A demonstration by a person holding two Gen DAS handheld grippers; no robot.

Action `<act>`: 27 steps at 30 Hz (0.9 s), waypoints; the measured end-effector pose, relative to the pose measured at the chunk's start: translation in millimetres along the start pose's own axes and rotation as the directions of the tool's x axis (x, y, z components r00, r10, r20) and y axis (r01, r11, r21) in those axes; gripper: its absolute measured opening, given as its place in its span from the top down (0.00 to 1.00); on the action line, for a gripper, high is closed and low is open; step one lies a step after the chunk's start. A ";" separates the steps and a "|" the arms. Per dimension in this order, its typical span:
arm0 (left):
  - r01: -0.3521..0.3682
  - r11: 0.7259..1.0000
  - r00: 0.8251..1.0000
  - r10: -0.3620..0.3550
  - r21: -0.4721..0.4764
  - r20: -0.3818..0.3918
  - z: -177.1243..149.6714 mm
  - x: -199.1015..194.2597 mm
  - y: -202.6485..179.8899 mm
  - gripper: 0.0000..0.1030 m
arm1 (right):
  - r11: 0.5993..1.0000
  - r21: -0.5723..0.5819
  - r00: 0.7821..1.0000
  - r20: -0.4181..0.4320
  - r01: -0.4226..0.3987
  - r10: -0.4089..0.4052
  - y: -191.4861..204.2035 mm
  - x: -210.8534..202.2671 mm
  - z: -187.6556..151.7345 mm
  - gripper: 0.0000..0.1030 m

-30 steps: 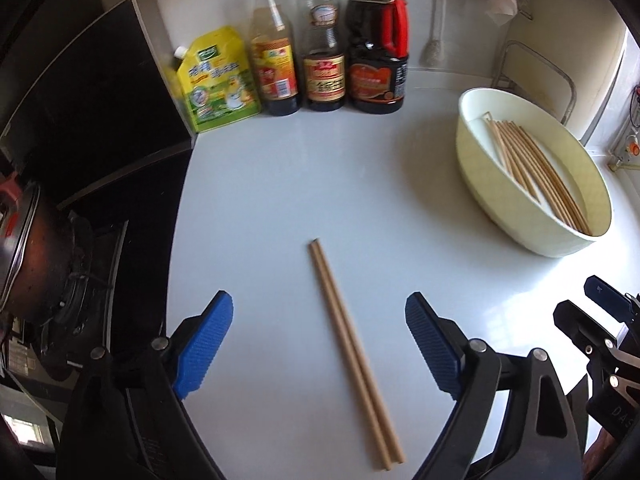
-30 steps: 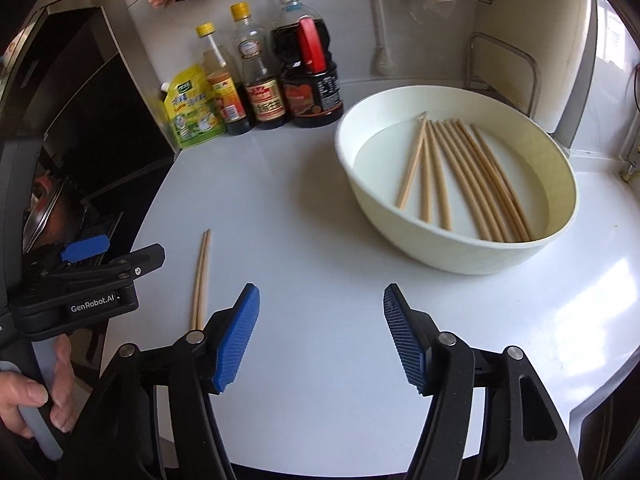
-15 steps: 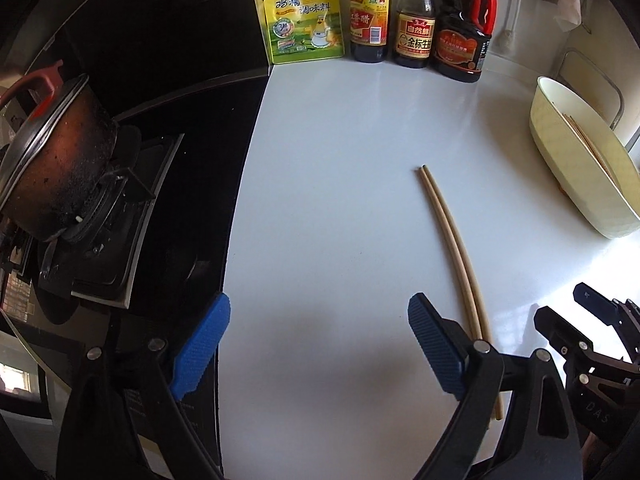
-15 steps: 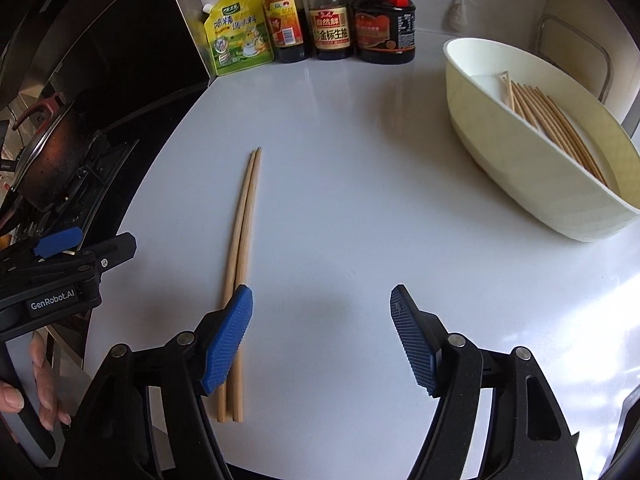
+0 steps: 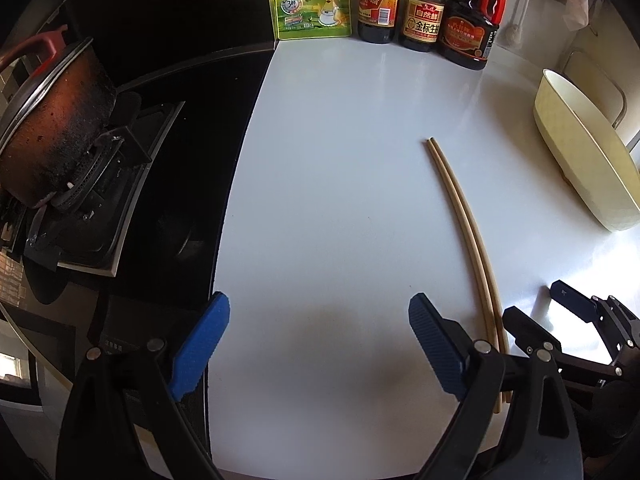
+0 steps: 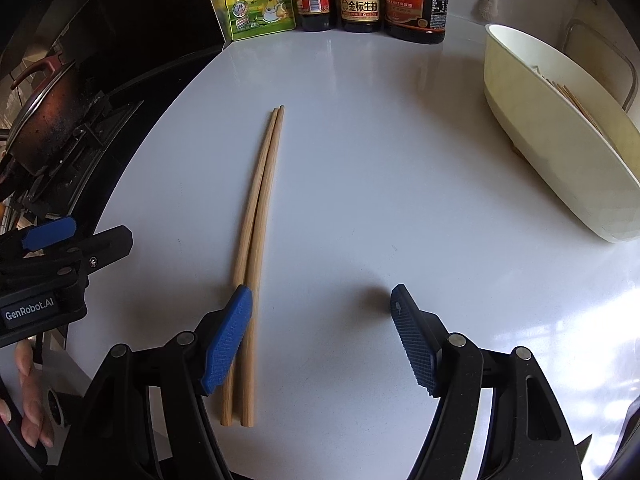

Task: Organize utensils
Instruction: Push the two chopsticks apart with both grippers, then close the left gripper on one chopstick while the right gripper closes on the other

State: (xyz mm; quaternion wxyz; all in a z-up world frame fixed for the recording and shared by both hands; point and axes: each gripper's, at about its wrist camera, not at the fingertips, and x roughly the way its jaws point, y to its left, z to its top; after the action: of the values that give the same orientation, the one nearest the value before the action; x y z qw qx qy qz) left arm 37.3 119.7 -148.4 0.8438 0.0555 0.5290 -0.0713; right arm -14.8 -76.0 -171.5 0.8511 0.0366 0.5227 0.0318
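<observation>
Two wooden chopsticks (image 6: pixel 258 216) lie side by side on the white counter (image 6: pixel 360 140), pointing away from me. My right gripper (image 6: pixel 320 320) hangs low over the counter and is open; its left pad (image 6: pixel 228 344) overlaps the thick ends of the chopsticks, and nothing sits between the pads. In the left wrist view the same chopsticks (image 5: pixel 460 208) run just right of my left gripper (image 5: pixel 316 336), which is open and empty above the counter's left edge. A cream tub (image 6: pixel 560 140) at the right holds several more chopsticks (image 6: pixel 576 102).
A yellow seasoning pouch (image 5: pixel 312 0) and three dark sauce bottles (image 5: pixel 424 8) line the back wall. A black stove (image 5: pixel 120 184) with a scorched pot (image 5: pixel 52 120) borders the counter on the left. A person's fingers (image 6: pixel 28 392) hold the left gripper's handle.
Both grippers have swung left and sunk closer to the counter. The chopsticks now lie by the right gripper's left pad, and the tub has slid toward the right edge of both views.
</observation>
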 end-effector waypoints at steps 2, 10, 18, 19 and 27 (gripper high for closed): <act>0.003 1.000 1.000 -0.003 0.001 -0.002 0.0 0.7 -0.5 0.13 | 1.000 -0.013 1.000 0.003 0.000 0.000 3.5 1.1 -0.3 0.33; 0.005 1.000 1.000 -0.005 0.024 -0.001 -3.0 0.9 -12.0 0.13 | 0.996 -0.072 0.999 0.022 0.051 -0.049 14.1 6.4 0.6 0.34; 0.011 0.999 1.000 -0.011 0.033 -0.023 -5.2 6.9 -24.5 0.13 | 0.992 -0.116 0.998 0.046 0.058 -0.053 14.2 3.3 1.2 0.71; 0.014 0.999 1.000 -0.013 0.034 -0.023 -5.1 7.2 -25.9 0.13 | 0.991 -0.122 0.997 0.046 0.061 -0.056 14.1 2.9 1.7 0.80; 0.043 0.998 0.999 -0.042 0.036 -0.021 -0.7 14.2 -42.4 0.13 | 0.996 -0.050 0.996 0.051 0.079 -0.076 -18.7 -3.4 -3.8 0.91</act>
State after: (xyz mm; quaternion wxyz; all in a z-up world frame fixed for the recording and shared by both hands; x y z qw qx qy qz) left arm 35.1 77.3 -162.2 0.8355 0.0605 0.5372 -0.0982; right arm -19.4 -94.8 -171.9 0.8650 -0.0051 0.5017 0.0114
